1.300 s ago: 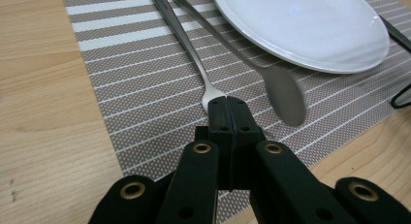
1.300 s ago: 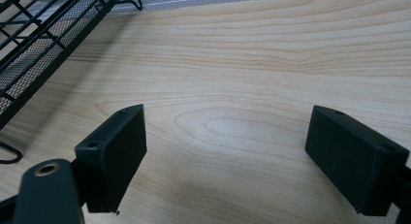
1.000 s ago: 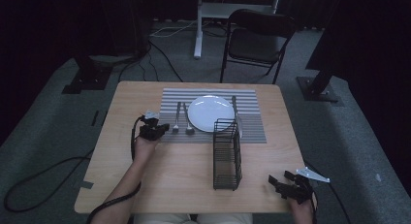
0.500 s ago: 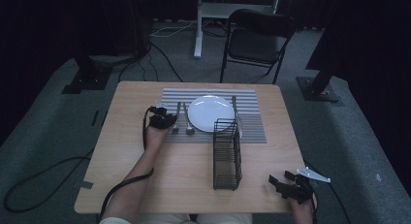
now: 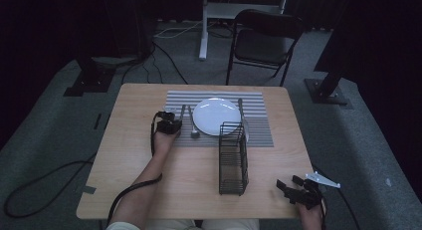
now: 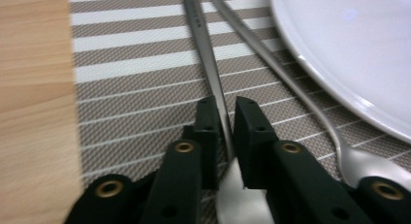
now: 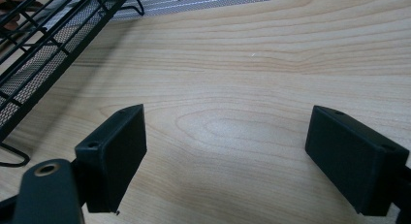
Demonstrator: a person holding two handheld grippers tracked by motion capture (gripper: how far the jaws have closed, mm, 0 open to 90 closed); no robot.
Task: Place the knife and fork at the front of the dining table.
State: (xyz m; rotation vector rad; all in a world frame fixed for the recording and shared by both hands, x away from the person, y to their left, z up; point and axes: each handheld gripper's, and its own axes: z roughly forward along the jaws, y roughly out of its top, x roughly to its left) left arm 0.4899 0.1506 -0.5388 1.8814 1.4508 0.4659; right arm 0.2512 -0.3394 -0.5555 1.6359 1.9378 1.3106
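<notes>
Cutlery lies along the left side of the white plate (image 6: 349,54) on the striped placemat (image 6: 135,88): two slim metal pieces side by side, and the left gripper (image 6: 226,136) straddles the handle of the outer utensil (image 6: 203,44), the one farther from the plate. Its jaws have just been closing, with that handle between the pads; in the left gripper view the pads sit right against the metal, so it reads as clamped on the utensil, which rests flat on the mat. The second piece, a spoon (image 6: 291,83), runs just beside it, its bowl close to the plate's rim, leaving little room on that side; bare mat and then bare wood give free space toward the table's left edge. In the high view the left gripper (image 5: 168,124) sits at the mat's left border, well in from the table (image 5: 129,155) edges. A black wire rack (image 5: 233,160) stands in front of the plate, with open wood between it and the right gripper (image 5: 298,190), which rests at the near right corner, close to the table's edge, jaws spread wide over bare wood with nothing between them. Compared with a second ago, the left gripper has shifted toward the plate, from the wood beside the mat onto the cutlery; the right gripper, rack and plate lie as before.
</notes>
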